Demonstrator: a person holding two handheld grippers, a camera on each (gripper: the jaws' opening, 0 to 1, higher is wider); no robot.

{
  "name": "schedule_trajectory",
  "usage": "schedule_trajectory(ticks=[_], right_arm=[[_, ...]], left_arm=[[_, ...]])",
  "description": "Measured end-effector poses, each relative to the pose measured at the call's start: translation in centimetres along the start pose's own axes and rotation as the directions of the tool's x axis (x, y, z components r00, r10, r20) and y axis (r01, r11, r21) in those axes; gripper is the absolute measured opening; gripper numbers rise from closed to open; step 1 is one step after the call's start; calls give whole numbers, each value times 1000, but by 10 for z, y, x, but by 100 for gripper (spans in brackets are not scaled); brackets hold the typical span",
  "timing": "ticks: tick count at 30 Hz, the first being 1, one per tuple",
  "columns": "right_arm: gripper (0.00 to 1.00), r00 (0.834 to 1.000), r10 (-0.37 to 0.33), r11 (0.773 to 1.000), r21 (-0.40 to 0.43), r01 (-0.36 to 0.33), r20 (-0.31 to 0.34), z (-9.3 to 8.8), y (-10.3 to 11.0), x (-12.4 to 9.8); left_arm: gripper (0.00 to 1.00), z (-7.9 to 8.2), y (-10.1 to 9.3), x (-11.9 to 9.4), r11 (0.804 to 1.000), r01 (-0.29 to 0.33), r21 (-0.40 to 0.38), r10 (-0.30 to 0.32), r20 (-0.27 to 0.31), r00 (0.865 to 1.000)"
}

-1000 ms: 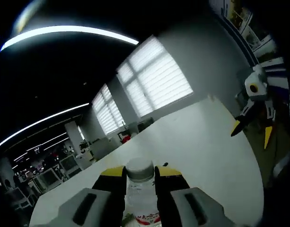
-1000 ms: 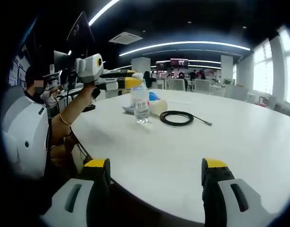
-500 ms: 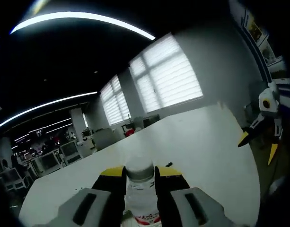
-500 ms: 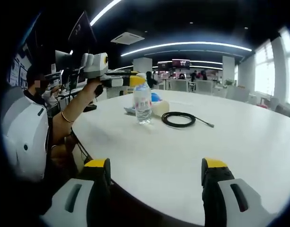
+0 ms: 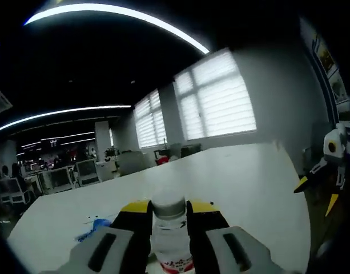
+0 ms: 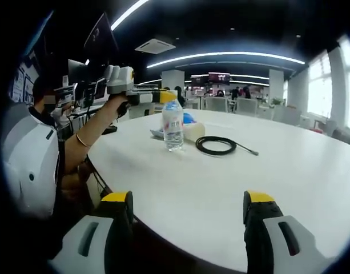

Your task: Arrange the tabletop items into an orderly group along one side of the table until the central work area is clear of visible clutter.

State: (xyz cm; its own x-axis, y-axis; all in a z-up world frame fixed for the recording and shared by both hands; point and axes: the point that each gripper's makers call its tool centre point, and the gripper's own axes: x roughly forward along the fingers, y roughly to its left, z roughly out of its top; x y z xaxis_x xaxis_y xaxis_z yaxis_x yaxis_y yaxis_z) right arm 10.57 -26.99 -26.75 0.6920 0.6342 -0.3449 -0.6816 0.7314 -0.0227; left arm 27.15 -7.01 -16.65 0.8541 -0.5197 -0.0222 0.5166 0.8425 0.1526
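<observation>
Currently a water bottle (image 6: 173,127) is clamped between the jaws of the left gripper (image 6: 153,97), apparently standing on the white table (image 6: 220,182) beside a blue-and-white item (image 6: 190,128), with a coiled black cable (image 6: 216,145) just right. Nearest, the right gripper (image 6: 187,214) is held wide apart and empty. The bottle is judged mid-placement; release is called for next, then the cable.

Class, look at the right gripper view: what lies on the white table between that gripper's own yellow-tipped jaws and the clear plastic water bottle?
Nothing: between the right gripper and the clear plastic water bottle the white table is bare. The coiled black cable lies off to one side.
</observation>
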Motion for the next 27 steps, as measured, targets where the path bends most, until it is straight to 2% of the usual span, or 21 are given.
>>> schedule_trajectory(ticks=[6,11,18,27], right_arm=[[76,1000,7,1000,-5,-7,2,2,3,1],[76,1000,4,1000,-2,-4,-5,-1,3,2],[76,1000,-2,1000,4,2,-9,-2,0,1],[76,1000,10,1000,4,-10,-5,-2,2,1]], left_arm=[[21,0,3,1,999,14,-46,-13,23,1000],[21,-1,4,3,998,18,-63,-17,17,1000],[22,-1,5,4,998,20,-62,-19,15,1000],[22,-1,4,3,999,-23,-35,24,22,999]])
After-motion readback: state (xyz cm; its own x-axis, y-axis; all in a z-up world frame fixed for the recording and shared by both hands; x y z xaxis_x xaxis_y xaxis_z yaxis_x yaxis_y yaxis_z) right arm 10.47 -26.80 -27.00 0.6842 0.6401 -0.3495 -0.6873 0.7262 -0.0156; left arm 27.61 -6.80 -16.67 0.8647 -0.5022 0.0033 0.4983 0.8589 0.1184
